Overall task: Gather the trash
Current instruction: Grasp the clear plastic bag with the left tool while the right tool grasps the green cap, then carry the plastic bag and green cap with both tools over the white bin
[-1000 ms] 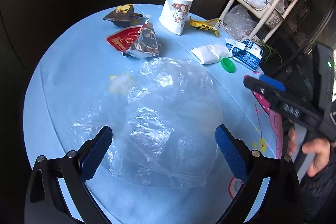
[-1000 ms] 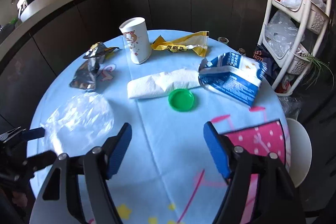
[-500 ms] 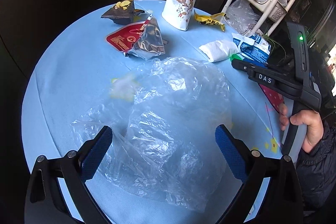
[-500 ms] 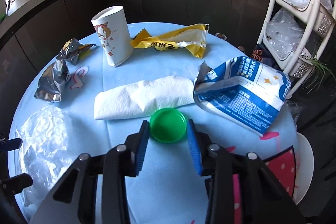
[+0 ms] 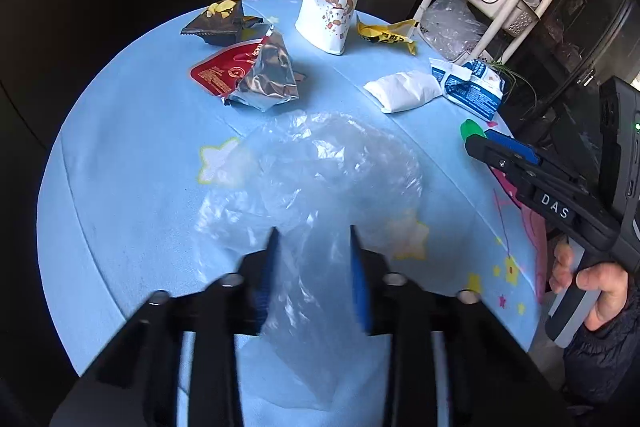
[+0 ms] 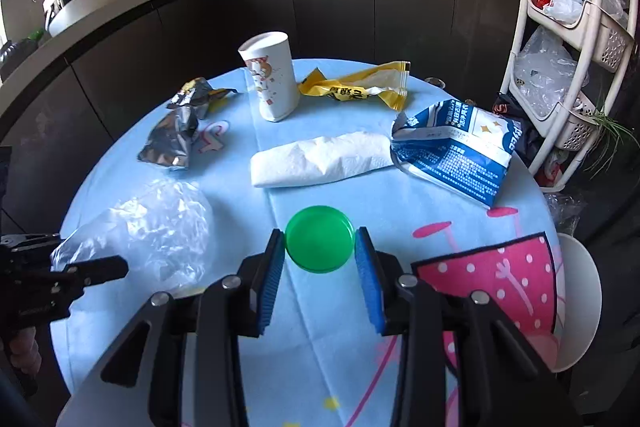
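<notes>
Clamping green lid (image 6: pixel 319 245) between right gripper (image 6: pixel 320 263) pads, 12 o'clock of wrist; closing left gripper (image 5: pixel 314 267) jaws around clear plastic bag (image 5: pixel 320 187), film bunched between fingers.

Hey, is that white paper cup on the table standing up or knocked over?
Standing upright. The paper cup rests on its base on the blue tablecloth, open rim at the top, between the crumpled foil wrappers and the yellow wrapper.

Left gripper (image 5: pixel 312 255): black angular frame, ribbed blue pads, silver screws.
Right gripper (image 6: pixel 320 255): same build; white "DAS" lettering, small green light.
Right hand (image 5: pixel 592 287): dark sleeve, possibly quilted.
</notes>
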`<state>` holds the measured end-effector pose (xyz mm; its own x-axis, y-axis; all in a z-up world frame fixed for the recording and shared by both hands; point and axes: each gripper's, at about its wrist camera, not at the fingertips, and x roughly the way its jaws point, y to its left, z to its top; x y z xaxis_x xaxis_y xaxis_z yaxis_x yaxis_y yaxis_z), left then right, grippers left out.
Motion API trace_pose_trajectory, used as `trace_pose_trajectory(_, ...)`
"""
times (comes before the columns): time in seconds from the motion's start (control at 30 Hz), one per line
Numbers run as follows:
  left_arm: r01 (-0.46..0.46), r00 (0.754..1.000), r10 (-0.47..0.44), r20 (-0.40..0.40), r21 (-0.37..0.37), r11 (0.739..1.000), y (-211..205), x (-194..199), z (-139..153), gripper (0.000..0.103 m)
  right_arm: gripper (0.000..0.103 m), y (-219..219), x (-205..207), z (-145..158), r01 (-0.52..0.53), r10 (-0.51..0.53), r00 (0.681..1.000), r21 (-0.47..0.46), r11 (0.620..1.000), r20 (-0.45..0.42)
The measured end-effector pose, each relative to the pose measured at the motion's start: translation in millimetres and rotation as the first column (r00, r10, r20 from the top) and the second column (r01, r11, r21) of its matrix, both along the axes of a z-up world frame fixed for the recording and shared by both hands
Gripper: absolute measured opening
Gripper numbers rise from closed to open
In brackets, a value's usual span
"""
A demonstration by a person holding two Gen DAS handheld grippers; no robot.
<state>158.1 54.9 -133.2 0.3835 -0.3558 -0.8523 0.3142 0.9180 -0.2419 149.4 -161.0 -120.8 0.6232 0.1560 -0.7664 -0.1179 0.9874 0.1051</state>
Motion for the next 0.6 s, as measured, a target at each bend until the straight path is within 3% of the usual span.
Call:
trace_pose_trajectory(0.03,-0.003,1.0,0.003,-0.002,-0.004,1.0,-0.1,-1.1,1.8,0.006,0.037,0.6,-2.9,2.0,0.0,0.0,1.0,0.003,1.0,0.004)
trace_pose_trajectory(0.13,-0.017,1.0,0.018,0.016,-0.028,0.999,-0.4,-6.4,14.1,0.003,0.037,-2.1,-16.6,9.3,-0.003,0.003,1.0,0.02,1.0,0.017)
trace_pose_trajectory(0.6,0.095,0.981,-0.088,0.17,-0.032,0.995,-67.9,-30.5,81.1,0.002,0.037,-38.5,-80.7,60.4,0.026,-0.035,0.991,0.07,0.997,0.13)
